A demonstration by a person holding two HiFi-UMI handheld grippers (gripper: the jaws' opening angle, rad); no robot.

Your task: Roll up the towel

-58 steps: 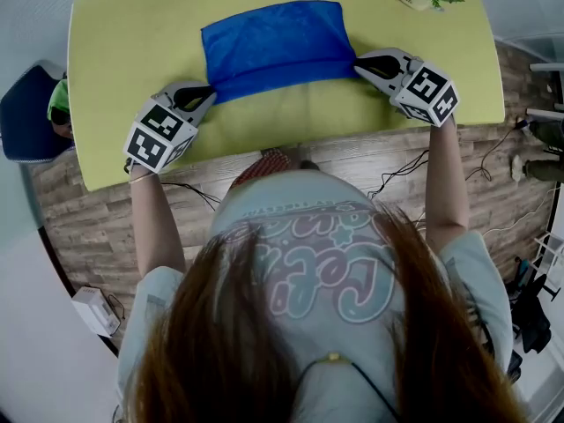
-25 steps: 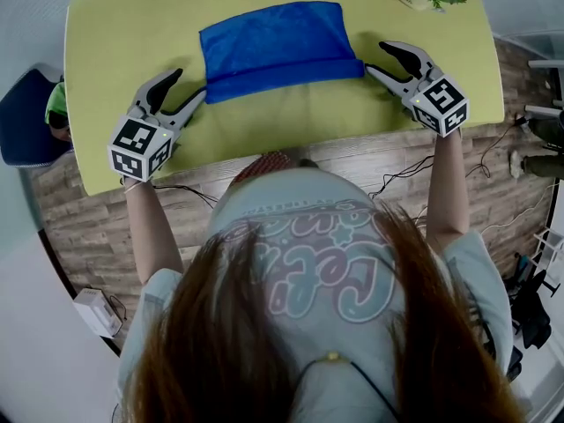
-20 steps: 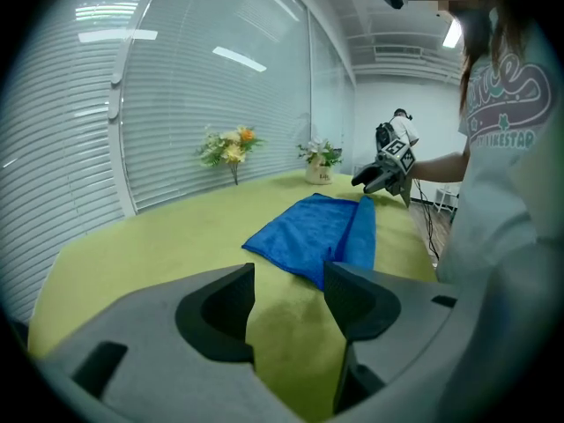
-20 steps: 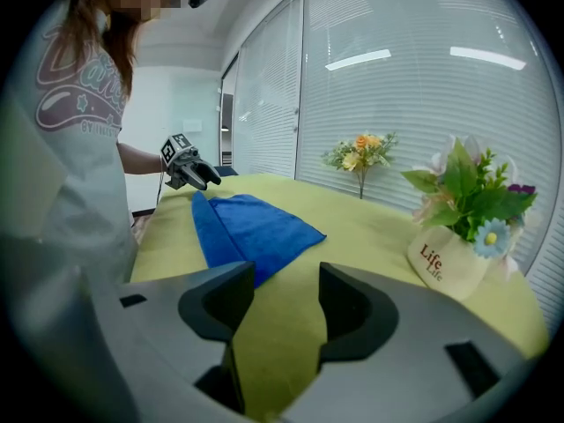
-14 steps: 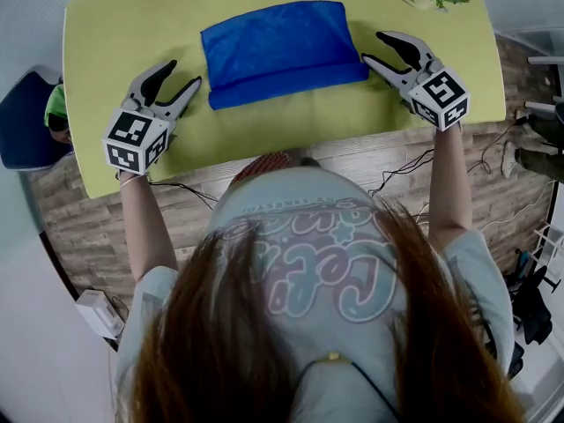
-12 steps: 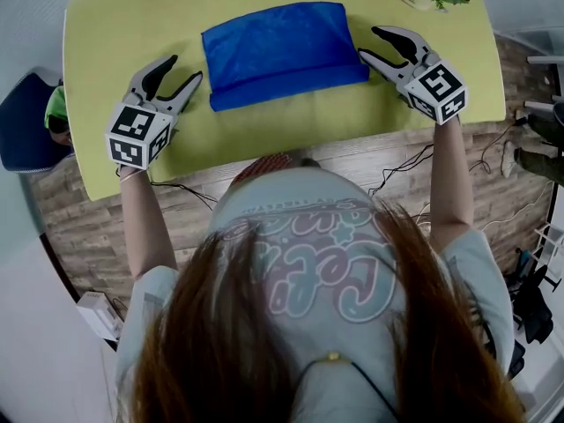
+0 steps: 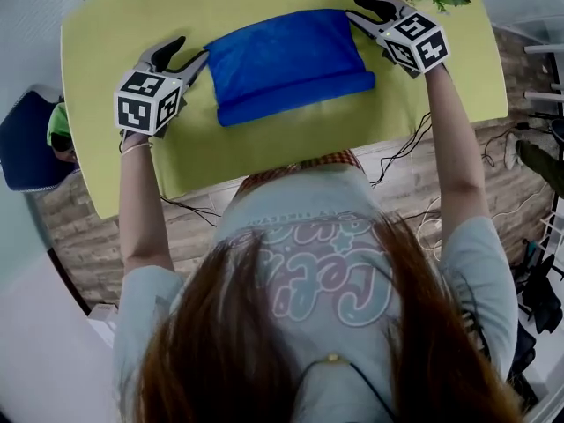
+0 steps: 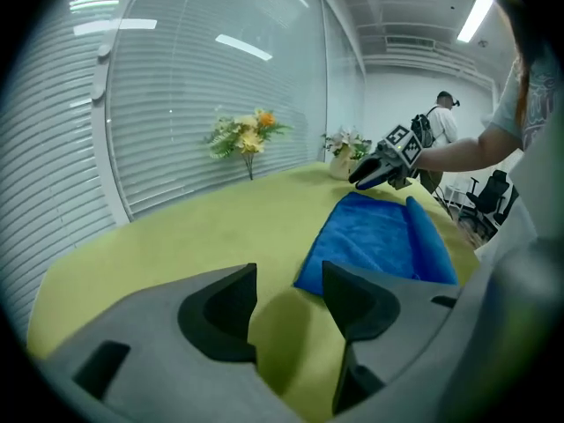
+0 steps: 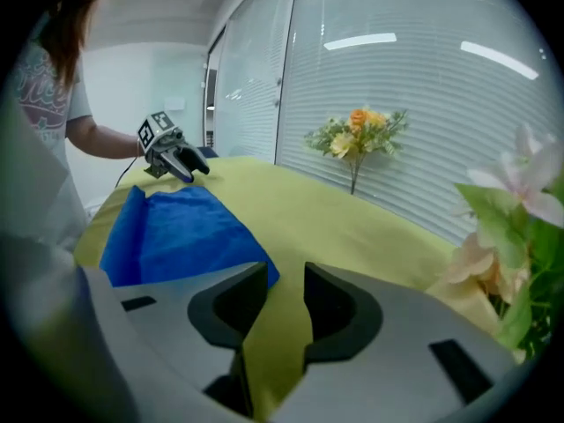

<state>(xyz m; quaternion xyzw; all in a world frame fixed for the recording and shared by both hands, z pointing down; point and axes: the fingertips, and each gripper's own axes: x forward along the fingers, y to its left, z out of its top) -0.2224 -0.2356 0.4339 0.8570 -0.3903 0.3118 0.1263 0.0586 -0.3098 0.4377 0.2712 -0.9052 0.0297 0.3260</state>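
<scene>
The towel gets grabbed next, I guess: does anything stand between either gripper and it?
Nothing visible does. Only bare table lies between the open left gripper and the towel. The right gripper sits beside the towel's other far corner; its jaws have just been closing, with only table between them.

Left gripper [image 7: 189, 49]: jaws wide apart, nothing between the pads; points forward and down.
Right gripper [image 7: 354, 9]: jaws a narrow gap apart, have just been closing, nothing between the pads; points forward and down, tips turned inward.
Left arm [image 7: 139, 210]: bare forearm, stretched forward, nearly straight.
Right arm [image 7: 458, 139]: bare forearm, stretched forward, reaching farther than the left.
Left marker cube [image 7: 145, 101]: sits at the gripper's rear, above the wrist.
Right marker cube [image 7: 414, 40]: same position.
</scene>
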